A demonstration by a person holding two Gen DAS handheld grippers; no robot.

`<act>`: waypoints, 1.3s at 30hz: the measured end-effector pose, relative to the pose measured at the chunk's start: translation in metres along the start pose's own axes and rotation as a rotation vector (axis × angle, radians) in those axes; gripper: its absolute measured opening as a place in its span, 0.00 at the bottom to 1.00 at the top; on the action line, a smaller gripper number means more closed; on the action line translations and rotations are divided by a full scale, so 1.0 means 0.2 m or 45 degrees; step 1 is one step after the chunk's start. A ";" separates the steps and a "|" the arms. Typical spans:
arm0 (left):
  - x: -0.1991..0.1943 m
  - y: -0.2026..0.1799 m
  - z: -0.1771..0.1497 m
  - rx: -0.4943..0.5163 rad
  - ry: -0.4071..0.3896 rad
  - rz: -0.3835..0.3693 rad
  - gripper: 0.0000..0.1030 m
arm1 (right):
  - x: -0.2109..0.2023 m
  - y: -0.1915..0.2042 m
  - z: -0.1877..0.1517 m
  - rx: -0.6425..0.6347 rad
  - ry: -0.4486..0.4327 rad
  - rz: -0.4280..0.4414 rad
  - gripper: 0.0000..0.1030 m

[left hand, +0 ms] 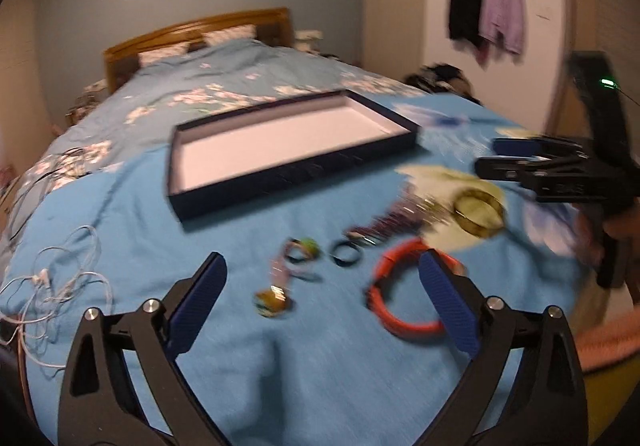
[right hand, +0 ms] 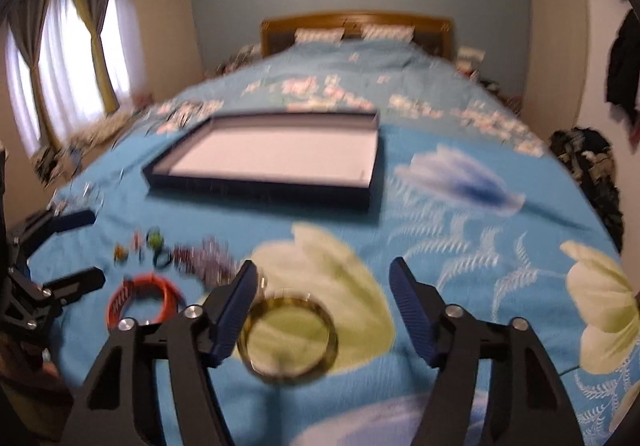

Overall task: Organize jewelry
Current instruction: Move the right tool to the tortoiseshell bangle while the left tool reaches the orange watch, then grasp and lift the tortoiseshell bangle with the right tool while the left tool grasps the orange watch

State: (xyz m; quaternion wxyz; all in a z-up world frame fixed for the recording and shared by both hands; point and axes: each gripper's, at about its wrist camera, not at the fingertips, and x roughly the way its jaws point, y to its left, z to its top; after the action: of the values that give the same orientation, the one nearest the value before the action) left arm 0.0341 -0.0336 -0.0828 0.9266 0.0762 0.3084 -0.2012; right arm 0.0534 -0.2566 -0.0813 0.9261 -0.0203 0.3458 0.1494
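Both your tongs hang open and empty over the bedspread [right hand: 460, 213], the left gripper [left hand: 324, 310] straddling a small pendant [left hand: 274, 300] beside the red bangle [left hand: 404, 294], the right gripper [right hand: 324, 310] bracketing the gold bangle [right hand: 286, 340], likely for pickups, with the empty tray [right hand: 276, 189] beyond.

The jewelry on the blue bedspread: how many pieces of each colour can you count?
Red: 1, the red ring-shaped bangle
Gold: 1, the gold round metal bangle
Black: 1, the small black ring
Purple: 1, the purple beaded strand
Green: 1, the small green-topped ring
Yellow-brown: 1, the small blurred pendant piece
Total: 6. Blur may hide more.
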 end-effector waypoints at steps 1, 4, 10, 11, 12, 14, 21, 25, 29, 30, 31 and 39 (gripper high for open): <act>0.01 -0.02 -0.01 0.009 0.018 -0.034 0.90 | 0.01 0.00 -0.01 -0.017 0.030 0.005 0.58; 0.04 -0.05 -0.03 0.011 0.085 -0.104 0.78 | 0.03 0.00 -0.05 -0.045 0.096 0.035 0.46; 0.07 -0.08 -0.05 -0.030 0.205 -0.225 0.48 | 0.10 0.00 -0.06 -0.067 0.187 0.060 0.28; 0.07 -0.07 -0.06 -0.038 0.219 -0.239 0.43 | 0.11 0.00 -0.06 -0.065 0.196 0.057 0.25; 0.09 -0.06 -0.06 -0.055 0.239 -0.260 0.38 | 0.12 0.00 -0.06 -0.061 0.207 0.062 0.19; 0.10 -0.05 -0.06 -0.085 0.268 -0.294 0.29 | 0.12 0.00 -0.06 -0.056 0.212 0.066 0.16; 0.14 0.01 -0.03 -0.137 0.312 -0.334 0.09 | 0.13 -0.04 -0.03 -0.029 0.237 0.082 0.06; 0.14 0.01 -0.01 -0.129 0.301 -0.331 0.06 | 0.11 -0.07 -0.02 0.027 0.223 0.139 0.06; 0.13 0.04 0.01 -0.148 0.279 -0.345 0.06 | 0.06 -0.11 0.01 0.092 0.169 0.175 0.06; 0.12 0.04 0.01 -0.152 0.271 -0.344 0.06 | 0.06 -0.11 0.02 0.101 0.155 0.178 0.06; 0.11 0.06 0.02 -0.158 0.264 -0.348 0.07 | 0.05 -0.11 0.03 0.104 0.147 0.184 0.06; 0.06 0.16 0.15 -0.202 0.161 -0.342 0.02 | 0.04 -0.07 0.18 0.093 0.038 0.235 0.06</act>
State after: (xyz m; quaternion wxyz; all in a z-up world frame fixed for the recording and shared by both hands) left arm 0.0722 -0.0168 -0.0664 0.8732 -0.0265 0.3885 -0.2931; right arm 0.0860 -0.2619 -0.0594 0.9032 0.0434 0.3653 0.2211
